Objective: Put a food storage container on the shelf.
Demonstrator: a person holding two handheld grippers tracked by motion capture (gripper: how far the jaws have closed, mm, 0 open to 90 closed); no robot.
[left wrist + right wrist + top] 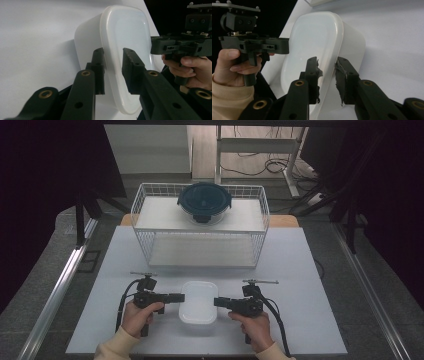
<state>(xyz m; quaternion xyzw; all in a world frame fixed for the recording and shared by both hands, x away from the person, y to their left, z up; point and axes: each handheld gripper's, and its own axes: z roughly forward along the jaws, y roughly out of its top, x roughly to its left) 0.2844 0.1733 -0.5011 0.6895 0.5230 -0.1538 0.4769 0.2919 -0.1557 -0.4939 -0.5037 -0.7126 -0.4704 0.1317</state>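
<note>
The high view looks forward and down from above the person's side onto the white container (198, 302). Each gripper view sits close beside that container, facing it from opposite sides; all three share it.

A translucent white lidded box (198, 302) sits on a pale grey table (300, 270). At its nine and three o'clock are the black left gripper (181, 297) and black right gripper (217, 301), held from cream sleeves (116, 345). At twelve, a white wire basket (142, 200) carries a dark teal round container (204, 199).
</note>
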